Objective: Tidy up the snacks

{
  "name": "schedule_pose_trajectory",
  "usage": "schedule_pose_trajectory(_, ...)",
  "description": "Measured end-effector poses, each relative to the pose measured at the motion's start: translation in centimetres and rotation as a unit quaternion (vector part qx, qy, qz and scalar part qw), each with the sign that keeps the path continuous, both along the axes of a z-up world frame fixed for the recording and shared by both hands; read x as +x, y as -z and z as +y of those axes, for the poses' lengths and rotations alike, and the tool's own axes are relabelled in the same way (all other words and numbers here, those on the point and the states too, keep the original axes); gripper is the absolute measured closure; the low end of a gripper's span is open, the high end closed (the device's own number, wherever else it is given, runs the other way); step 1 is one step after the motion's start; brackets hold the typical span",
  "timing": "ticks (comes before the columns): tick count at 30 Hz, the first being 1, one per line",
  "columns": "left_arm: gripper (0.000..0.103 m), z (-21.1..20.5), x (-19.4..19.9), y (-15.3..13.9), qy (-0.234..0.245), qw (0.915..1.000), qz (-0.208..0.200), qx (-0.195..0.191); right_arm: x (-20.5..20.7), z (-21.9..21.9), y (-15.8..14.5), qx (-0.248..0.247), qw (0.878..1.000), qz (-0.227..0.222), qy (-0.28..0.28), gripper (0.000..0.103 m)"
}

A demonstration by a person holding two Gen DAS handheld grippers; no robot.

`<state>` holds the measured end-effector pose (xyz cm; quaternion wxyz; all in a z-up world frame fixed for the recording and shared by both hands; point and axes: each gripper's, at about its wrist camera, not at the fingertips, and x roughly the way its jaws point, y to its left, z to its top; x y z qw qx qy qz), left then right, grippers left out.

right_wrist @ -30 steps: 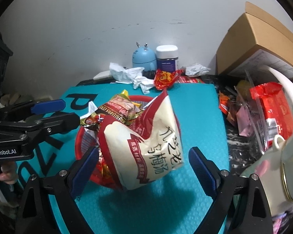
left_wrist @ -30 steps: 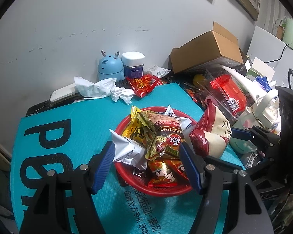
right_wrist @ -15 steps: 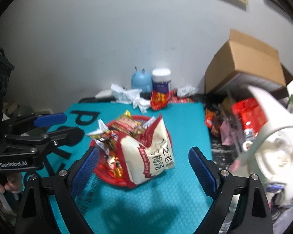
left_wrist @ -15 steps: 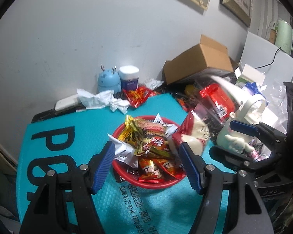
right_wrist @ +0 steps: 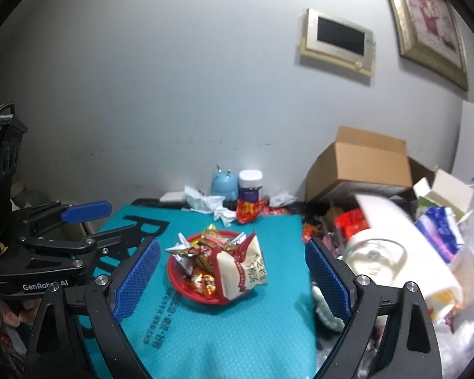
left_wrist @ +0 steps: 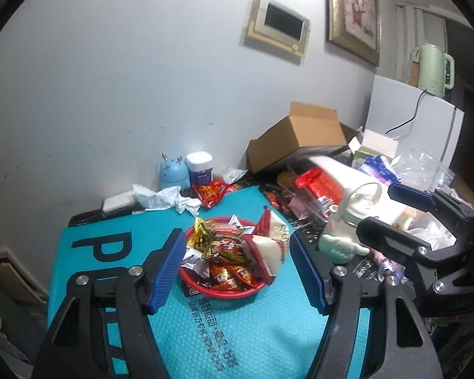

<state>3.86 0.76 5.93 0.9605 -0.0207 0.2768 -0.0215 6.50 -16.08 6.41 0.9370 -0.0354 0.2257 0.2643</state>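
While 2 claws gape, 1 red basket [left_wrist: 233, 290] holds snacks.

Both grippers [left_wrist: 237, 265] [right_wrist: 232, 276] (empty) agape

Left gripper [left_wrist: 237, 268] w/ black angular arms, ribbed blue pads, silver screws at joints, right gripper [right_wrist: 232, 279] same build w/ dimpled blue pads, white "GenRobot.AI" lettering on left unit's black body, black strap at its top
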Motion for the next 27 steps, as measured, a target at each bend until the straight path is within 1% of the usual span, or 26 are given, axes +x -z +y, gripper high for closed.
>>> schedule_pose_trajectory(5,0.036,-1.1,-2.7,-1.2,0.003,0.9999,-0.015,0.007,-2.9,-1.2,-1.2,0.005,1.0,-0.014,0.014,0.009)
schedule_pose_trajectory(7,0.028,-1.5,-3.5,-1.5,0.004,0.9998,-0.02,0.006,-4.3,-1.8,-1.6,0.008,1.0,-0.02,0.023,0.009)
schedule_pose_trajectory(8,0.022,-1.6,-4.3,-1.6,0.003,0.9996,-0.028,0.005,-4.7,-2.0,-1.7,0.009,0.999,-0.022,0.025,0.009)
schedule_pose_trajectory(9,0.021,-1.8,-4.7,-1.6,0.001,0.9994,-0.033,0.006,-5.4,-2.3,-1.8,0.01,0.999,-0.024,0.028,0.009)
schedule_pose_trajectory(11,0.021,-2.2,-5.9,-1.7,-0.002,0.999,-0.043,0.008,-6.4,-2.6,-1.8,0.01,0.999,-0.028,0.032,0.009)
schedule_pose_trajectory(14,0.021,-2.7,-7.4,-1.6,0.0,0.999,-0.045,0.007,-7.9,-3.1,-1.6,0.008,0.999,-0.026,0.043,0.009)
schedule_pose_trajectory(22,0.021,-3.1,-9.5,0.1,-0.003,0.9996,-0.028,-0.001,-10.2,-4.1,0.3,0.007,0.997,-0.006,0.078,0.009)
schedule_pose_trajectory(27,0.021,-3.0,-10.0,1.6,-0.005,0.9999,-0.012,-0.01,-11.0,-4.2,2.2,0.006,0.997,0.013,0.082,0.009)
